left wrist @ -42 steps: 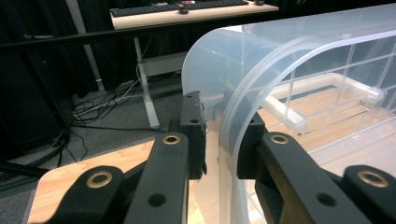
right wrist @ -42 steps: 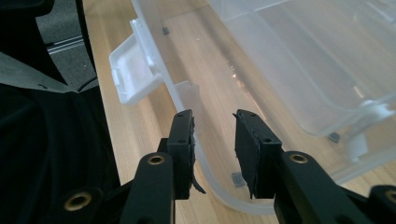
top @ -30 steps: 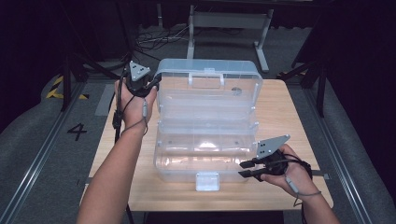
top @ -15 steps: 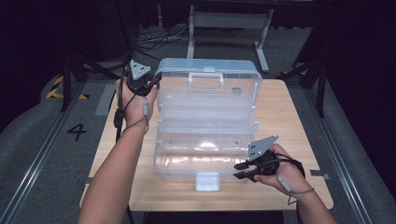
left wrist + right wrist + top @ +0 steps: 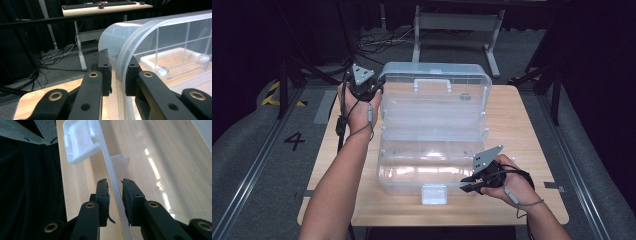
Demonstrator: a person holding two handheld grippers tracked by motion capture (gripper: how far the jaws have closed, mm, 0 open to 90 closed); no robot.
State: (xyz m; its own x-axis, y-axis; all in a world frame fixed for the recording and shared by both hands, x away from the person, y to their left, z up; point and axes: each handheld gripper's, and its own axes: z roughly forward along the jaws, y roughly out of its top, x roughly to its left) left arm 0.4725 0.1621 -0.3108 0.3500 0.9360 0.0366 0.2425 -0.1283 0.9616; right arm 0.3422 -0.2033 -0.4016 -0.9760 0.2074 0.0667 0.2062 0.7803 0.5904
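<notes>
On a wooden tabletop (image 5: 532,125), seen from the high view, a clear plastic storage box (image 5: 434,135) is laid open, its lid with a white handle (image 5: 432,83) tilted up at the far side. The left gripper (image 5: 377,91) is held at the lid's far left corner, the right gripper (image 5: 467,185) at the box's near rim beside a white latch (image 5: 434,194). From the left gripper view, the lid's curved edge (image 5: 120,67) is seen between the jaws, pinched by both pads. From the right gripper view, the thin rim (image 5: 113,187) is seen between jaws that have just been closing; a sliver of gap is left beside it, so no firm pinch can be told.
</notes>
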